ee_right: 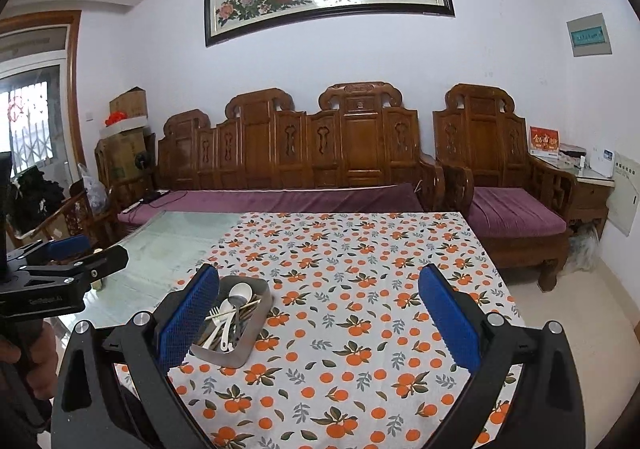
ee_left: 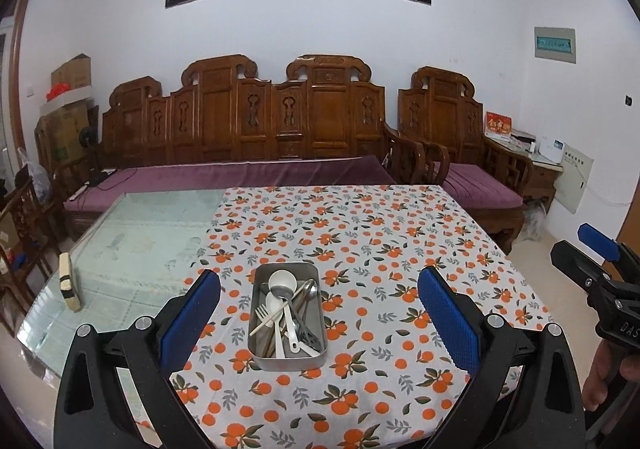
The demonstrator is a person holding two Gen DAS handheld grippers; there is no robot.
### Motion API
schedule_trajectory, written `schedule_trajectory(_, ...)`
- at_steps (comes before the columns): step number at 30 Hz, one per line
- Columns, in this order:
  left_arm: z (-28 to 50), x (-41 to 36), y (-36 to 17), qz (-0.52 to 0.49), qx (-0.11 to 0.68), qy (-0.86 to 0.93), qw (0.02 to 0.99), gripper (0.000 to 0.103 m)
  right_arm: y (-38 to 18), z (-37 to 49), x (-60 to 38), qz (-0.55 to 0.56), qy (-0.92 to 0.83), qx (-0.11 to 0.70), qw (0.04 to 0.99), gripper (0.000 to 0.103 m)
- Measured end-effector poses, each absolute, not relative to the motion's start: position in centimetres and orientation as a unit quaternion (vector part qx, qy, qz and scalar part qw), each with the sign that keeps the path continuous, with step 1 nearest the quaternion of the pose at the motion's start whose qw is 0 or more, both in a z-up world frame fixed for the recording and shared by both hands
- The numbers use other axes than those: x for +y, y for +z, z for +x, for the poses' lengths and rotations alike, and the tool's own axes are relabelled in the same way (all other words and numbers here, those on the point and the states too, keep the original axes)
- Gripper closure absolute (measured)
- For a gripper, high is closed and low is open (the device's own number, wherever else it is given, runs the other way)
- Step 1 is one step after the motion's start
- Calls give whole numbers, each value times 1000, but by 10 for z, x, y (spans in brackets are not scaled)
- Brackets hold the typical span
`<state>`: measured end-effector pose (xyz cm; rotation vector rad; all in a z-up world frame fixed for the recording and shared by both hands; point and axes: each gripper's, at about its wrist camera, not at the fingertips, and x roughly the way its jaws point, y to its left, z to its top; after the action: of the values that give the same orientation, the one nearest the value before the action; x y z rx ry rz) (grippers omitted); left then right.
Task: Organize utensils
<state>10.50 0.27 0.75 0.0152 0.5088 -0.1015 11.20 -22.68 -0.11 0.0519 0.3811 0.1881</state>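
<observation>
A rectangular metal tin (ee_left: 256,337) stands on the orange-print tablecloth (ee_left: 380,249). It holds a jumble of utensils (ee_left: 286,309): white and metal spoons, a white fork, chopsticks. My left gripper (ee_left: 318,313) is open and empty, held above the table's near edge with the tin between its blue pads. My right gripper (ee_right: 318,313) is open and empty to the right of the tin (ee_right: 256,329), which sits by its left pad. The right gripper also shows in the left wrist view (ee_left: 592,257), and the left gripper in the right wrist view (ee_right: 80,253).
The cloth covers the right part of a glass-topped table (ee_left: 140,241). A small tan block (ee_left: 70,283) stands on the glass at left. A carved wooden sofa (ee_left: 248,129) and armchair (ee_left: 460,137) with purple cushions stand behind the table.
</observation>
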Motion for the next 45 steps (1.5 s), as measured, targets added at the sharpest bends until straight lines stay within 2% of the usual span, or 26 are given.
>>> schedule_trajectory(45, 95, -1, 13, 16, 239, -49, 970, 8, 0, 106, -220, 28, 89, 185, 978, 3)
